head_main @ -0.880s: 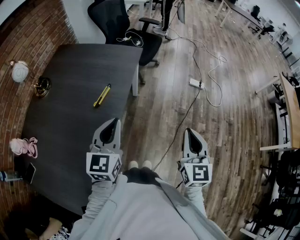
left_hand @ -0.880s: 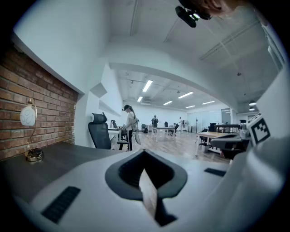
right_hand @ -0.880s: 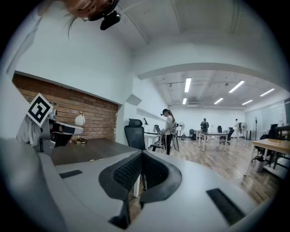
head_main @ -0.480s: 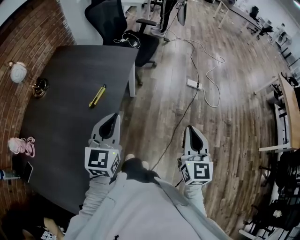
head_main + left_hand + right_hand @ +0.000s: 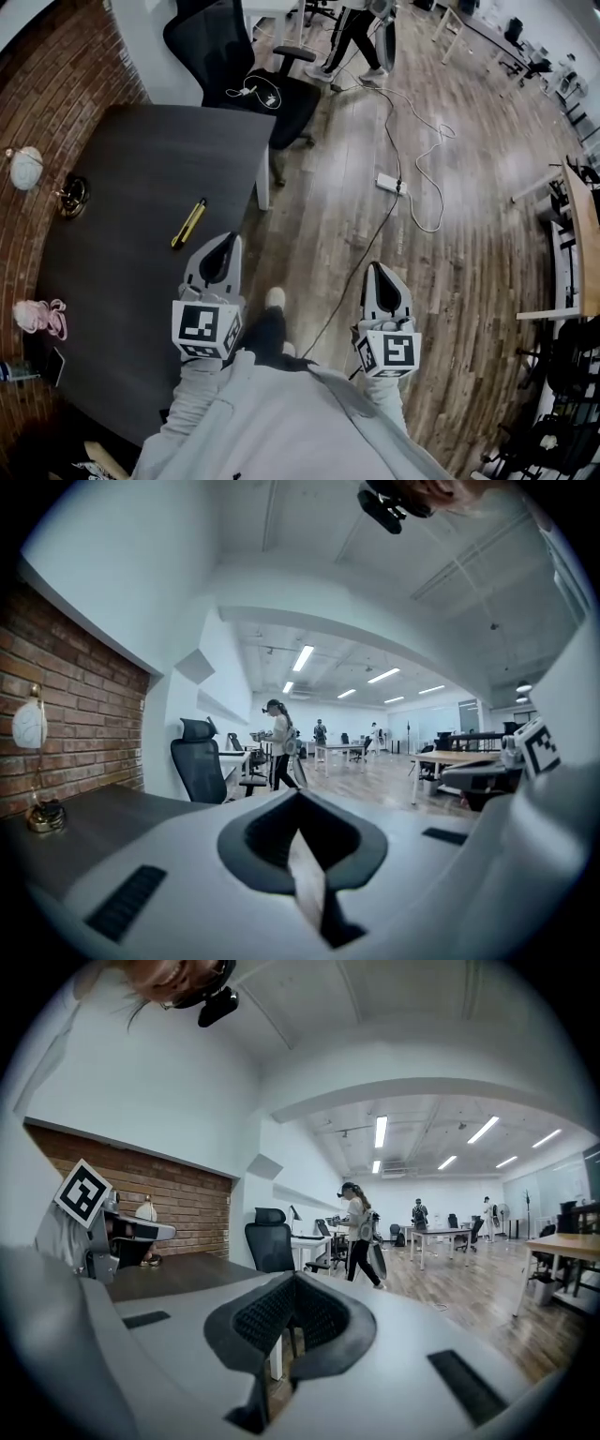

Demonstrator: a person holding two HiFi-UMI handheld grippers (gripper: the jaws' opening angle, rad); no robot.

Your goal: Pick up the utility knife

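Utility knife (image 5: 188,223) lies on the counter (image 5: 122,178) ahead of the clenched, empty left tongs (image 5: 222,251), likely its taker; right tongs (image 5: 382,281) clenched too

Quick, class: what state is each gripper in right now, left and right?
Left gripper: closed, holding nothing.
Right gripper: closed, holding nothing.

The dark bench (image 5: 122,281) carries a yellow utility knife (image 5: 188,223) at two o'clock, a brass object (image 5: 73,195) at ten, a pink bundle (image 5: 36,316) at eight and a phone (image 5: 56,367) at seven.
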